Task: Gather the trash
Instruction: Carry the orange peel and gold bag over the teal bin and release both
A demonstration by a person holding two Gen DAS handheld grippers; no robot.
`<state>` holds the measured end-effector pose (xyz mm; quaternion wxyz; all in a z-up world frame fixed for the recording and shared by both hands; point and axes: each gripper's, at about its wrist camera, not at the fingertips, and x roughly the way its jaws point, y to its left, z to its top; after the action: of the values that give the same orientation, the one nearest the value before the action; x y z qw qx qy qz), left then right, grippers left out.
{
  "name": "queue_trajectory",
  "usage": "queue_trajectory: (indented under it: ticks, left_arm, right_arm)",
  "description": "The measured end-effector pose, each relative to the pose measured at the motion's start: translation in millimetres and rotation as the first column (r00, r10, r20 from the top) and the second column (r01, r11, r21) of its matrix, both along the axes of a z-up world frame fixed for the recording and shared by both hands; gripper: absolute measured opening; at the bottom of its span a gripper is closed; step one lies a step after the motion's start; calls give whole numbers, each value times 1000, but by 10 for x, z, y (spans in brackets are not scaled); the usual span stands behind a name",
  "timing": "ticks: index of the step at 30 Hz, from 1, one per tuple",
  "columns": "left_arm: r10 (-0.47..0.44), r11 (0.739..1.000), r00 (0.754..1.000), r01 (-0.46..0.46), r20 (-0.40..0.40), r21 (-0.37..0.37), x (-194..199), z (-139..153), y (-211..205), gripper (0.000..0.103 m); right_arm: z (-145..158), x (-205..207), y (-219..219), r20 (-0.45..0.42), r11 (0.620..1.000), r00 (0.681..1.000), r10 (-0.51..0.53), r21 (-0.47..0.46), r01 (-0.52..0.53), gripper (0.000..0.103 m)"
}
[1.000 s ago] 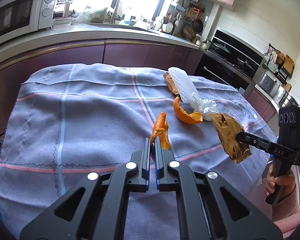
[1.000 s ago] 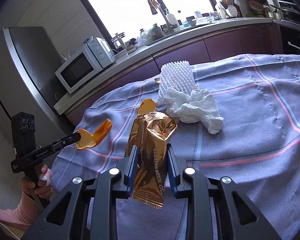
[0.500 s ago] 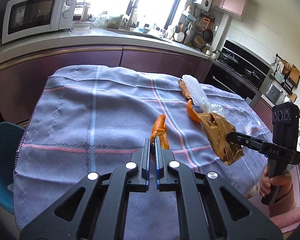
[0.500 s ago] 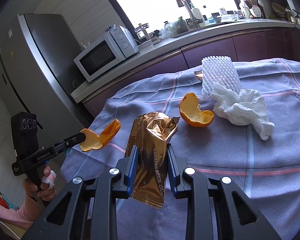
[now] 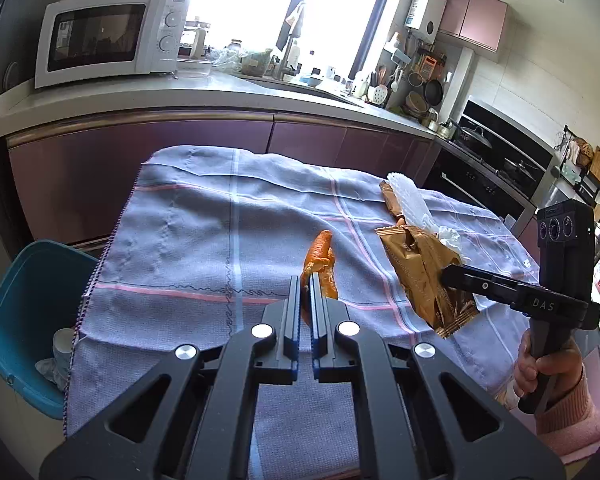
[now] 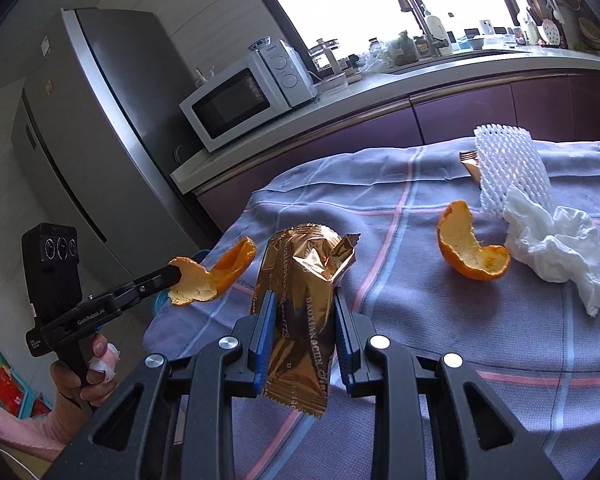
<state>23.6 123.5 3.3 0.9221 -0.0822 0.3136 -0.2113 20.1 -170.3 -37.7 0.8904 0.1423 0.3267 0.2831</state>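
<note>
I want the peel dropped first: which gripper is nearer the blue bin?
Left. The left gripper is beside the blue bin at the table's edge; the right gripper is further off.

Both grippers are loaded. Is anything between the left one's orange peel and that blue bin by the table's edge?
Nothing visible. The left gripper holds the orange peel above the cloth-covered table; the blue bin stands open beside the table's left edge, already holding some trash. The right gripper grips the gold wrapper, off to the other side.

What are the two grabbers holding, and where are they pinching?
The left gripper pinches an orange peel at one end. The right gripper squeezes a gold wrapper by its sides, about midway up.
</note>
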Motion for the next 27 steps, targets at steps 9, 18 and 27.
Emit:
queue_trajectory:
  ticks: [9, 18, 27]
  left_arm:
    - [67, 998, 998, -67, 11, -16, -122, 60, 318, 4]
    - [143, 989, 989, -143, 22, -25, -201, 94, 637, 4]
    - [224, 974, 974, -223, 27, -30, -293, 131, 960, 4]
  right_arm:
    - [57, 82, 325, 12, 997, 997, 77, -10, -77, 26]
    - [99, 167, 617, 10, 989, 990, 144, -19, -144, 26]
    - [172, 244, 956, 20, 975, 975, 221, -20, -220, 26]
